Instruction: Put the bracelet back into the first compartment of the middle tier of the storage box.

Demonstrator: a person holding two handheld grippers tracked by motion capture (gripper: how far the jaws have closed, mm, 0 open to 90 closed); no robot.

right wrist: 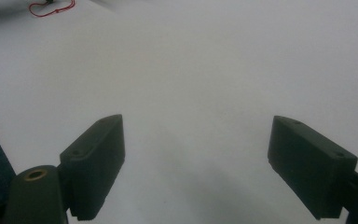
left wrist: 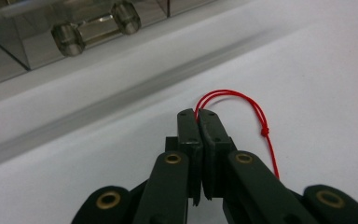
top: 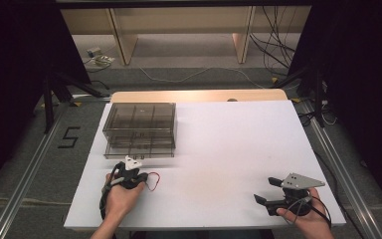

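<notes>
One smoked drawer box (top: 139, 129) is set on the bench (top: 229, 149). Just in front of it, one red string loop (left wrist: 242, 100) is pinched in the left gripper (left wrist: 198, 114). Well right of the box, the right gripper (right wrist: 196, 154) is held wide, nothing gripped.

Lab recording setup, white table (top: 219, 149) between metal rails (top: 25, 174), dark curtains (top: 10, 50), loose floor cables (top: 273, 45)

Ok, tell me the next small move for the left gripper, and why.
Probably lift it a little toward the drawer box: the left gripper is shut on the red string, whose loop lies on the table; the right gripper is open.
</notes>
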